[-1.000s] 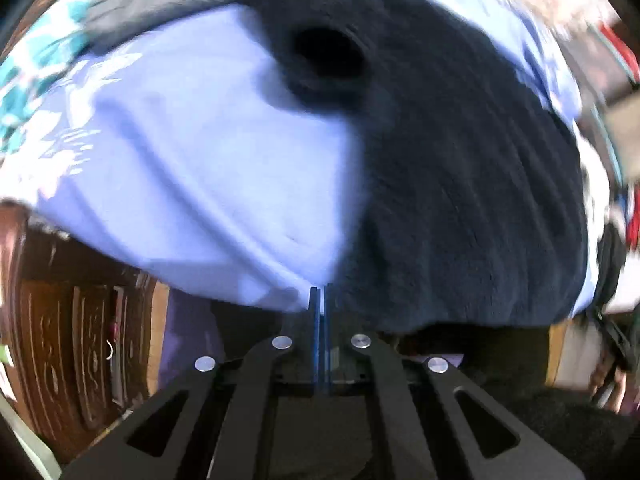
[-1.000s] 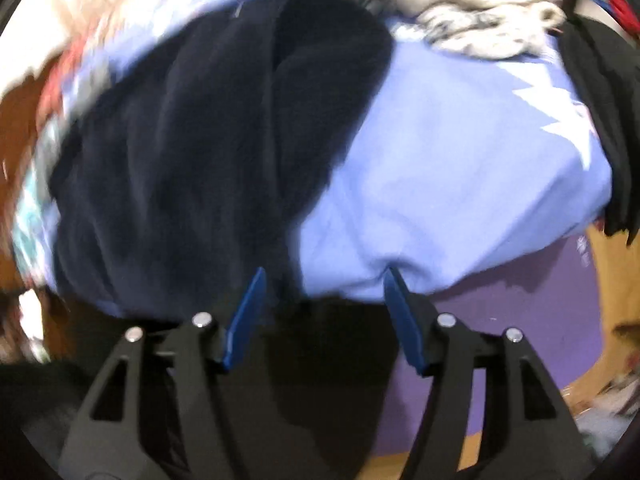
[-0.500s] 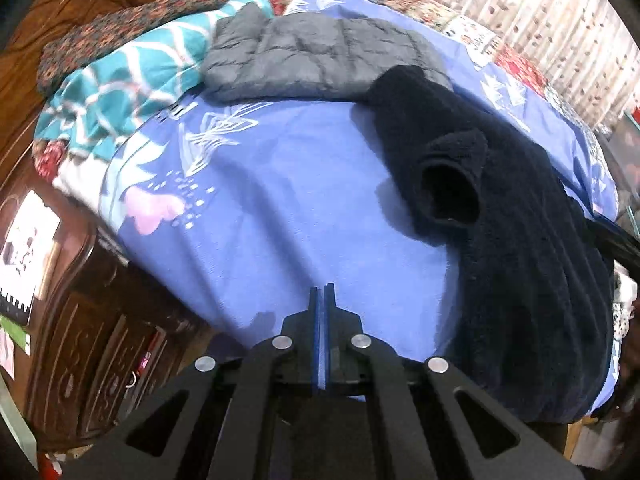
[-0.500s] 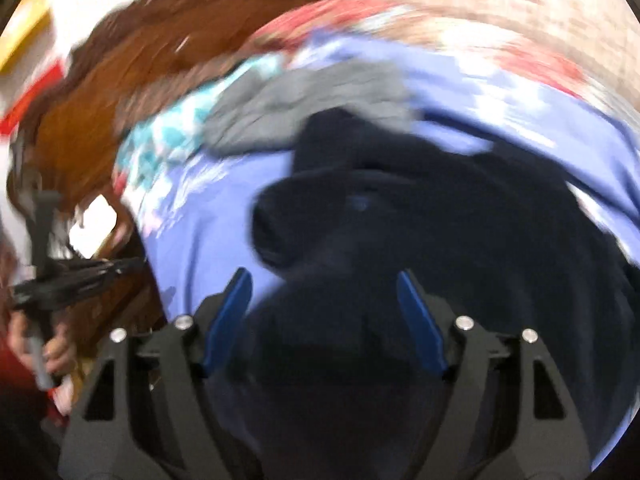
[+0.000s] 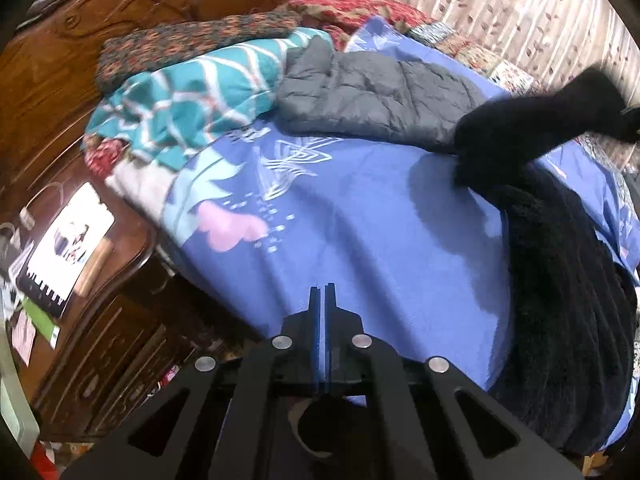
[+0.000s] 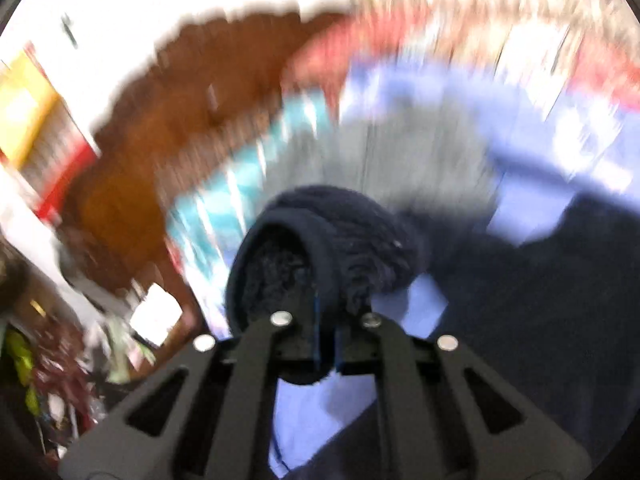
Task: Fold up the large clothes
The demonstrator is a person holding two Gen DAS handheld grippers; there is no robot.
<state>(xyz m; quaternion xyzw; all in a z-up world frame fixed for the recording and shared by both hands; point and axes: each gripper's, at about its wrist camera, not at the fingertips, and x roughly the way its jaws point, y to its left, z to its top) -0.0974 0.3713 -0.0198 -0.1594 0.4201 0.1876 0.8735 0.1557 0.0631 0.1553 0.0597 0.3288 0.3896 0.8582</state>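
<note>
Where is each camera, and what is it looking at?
Left wrist: on the left gripper, jaws shut on nothing, looking across the bed to the headboard.
Right wrist: on the right gripper, jaws shut on the fleece cuff, lifted; blurry.
Both show the fleece, grey jacket, and only gripper parts; no hands.

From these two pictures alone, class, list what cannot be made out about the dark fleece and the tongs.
- Left wrist view: the sleeve end and the right tongs holding it are cut off by the picture's right edge.
- Left wrist view: the fleece hem runs over the bed's edge.
- Right wrist view: motion blur smears the bed; only the cuff in the right tongs is clear.
</note>
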